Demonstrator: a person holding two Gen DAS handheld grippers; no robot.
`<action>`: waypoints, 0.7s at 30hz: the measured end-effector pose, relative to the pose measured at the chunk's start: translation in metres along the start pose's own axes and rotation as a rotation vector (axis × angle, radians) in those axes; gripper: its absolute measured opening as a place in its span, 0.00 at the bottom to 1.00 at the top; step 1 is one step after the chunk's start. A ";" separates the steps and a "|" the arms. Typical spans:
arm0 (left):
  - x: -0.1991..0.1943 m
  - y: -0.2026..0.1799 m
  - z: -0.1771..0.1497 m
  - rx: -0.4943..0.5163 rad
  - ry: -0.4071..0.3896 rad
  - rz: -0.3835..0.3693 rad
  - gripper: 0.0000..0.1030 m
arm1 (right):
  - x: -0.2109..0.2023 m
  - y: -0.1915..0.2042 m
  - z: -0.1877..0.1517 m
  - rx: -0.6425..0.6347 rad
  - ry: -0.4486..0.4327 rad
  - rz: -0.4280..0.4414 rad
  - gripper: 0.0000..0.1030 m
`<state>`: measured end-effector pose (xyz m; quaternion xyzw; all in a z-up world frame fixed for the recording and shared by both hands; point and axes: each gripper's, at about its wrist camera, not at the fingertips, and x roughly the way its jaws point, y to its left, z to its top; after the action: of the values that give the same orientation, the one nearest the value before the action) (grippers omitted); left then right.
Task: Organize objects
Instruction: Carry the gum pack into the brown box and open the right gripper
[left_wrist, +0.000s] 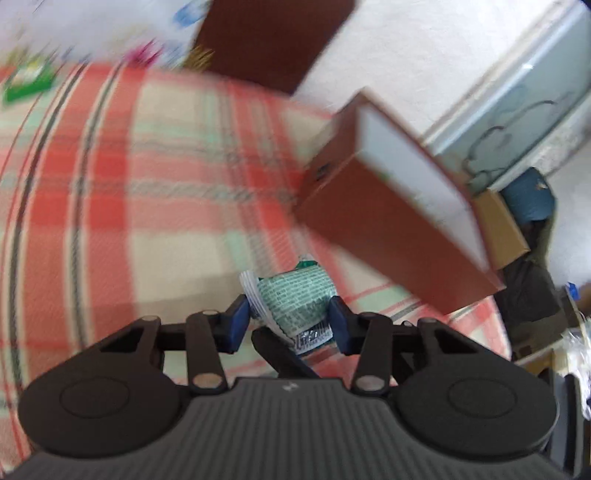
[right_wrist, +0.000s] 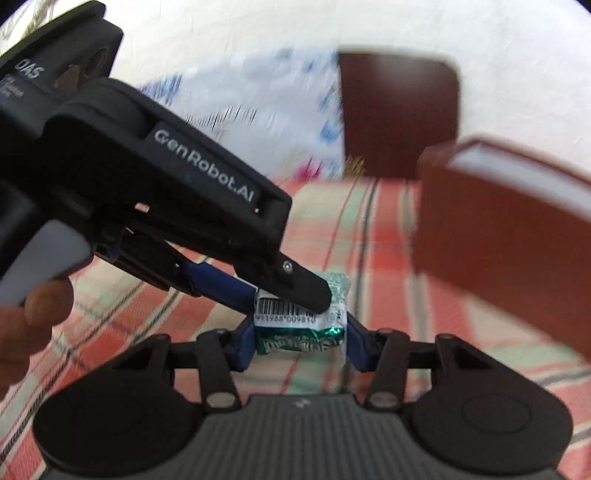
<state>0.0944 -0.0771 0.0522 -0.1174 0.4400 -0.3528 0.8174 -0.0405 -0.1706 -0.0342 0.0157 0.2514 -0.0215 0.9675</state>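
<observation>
- Left wrist view: a small green packet (left_wrist: 295, 306) is held between the blue pads of the left gripper (left_wrist: 290, 319), fingers drawn narrow on it, at the lower centre of the frame above a checked cloth (left_wrist: 147, 184). A brown box (left_wrist: 391, 210) with a white inside is seen at the right, a green wrapper (left_wrist: 27, 79) at the upper left. The packet's print is too blurred to be read.
- Right wrist view: the same packet (right_wrist: 301, 325) sits between the right gripper (right_wrist: 299, 341) pads at lower centre, which appear closed narrow against its sides, while the left gripper (right_wrist: 291, 291) reaches in from the upper left. "GenRobot.AI" is read on it; a barcode with digits near "911988 009810" shows on the packet.
- The step is judged a handover or joint carry; next, one grip should be released and the packet taken toward the box (right_wrist: 506, 221).
</observation>
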 end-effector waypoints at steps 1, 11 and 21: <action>-0.001 -0.015 0.009 0.036 -0.024 -0.023 0.47 | -0.010 -0.006 0.007 -0.007 -0.061 -0.035 0.46; 0.085 -0.101 0.077 0.201 -0.062 -0.043 0.47 | -0.004 -0.121 0.061 0.120 -0.195 -0.256 0.55; 0.043 -0.095 0.035 0.322 -0.173 -0.015 0.46 | -0.028 -0.104 0.016 0.122 -0.324 -0.383 0.70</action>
<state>0.0935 -0.1790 0.0927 -0.0180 0.3049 -0.4135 0.8577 -0.0625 -0.2743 -0.0083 0.0225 0.0897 -0.2216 0.9707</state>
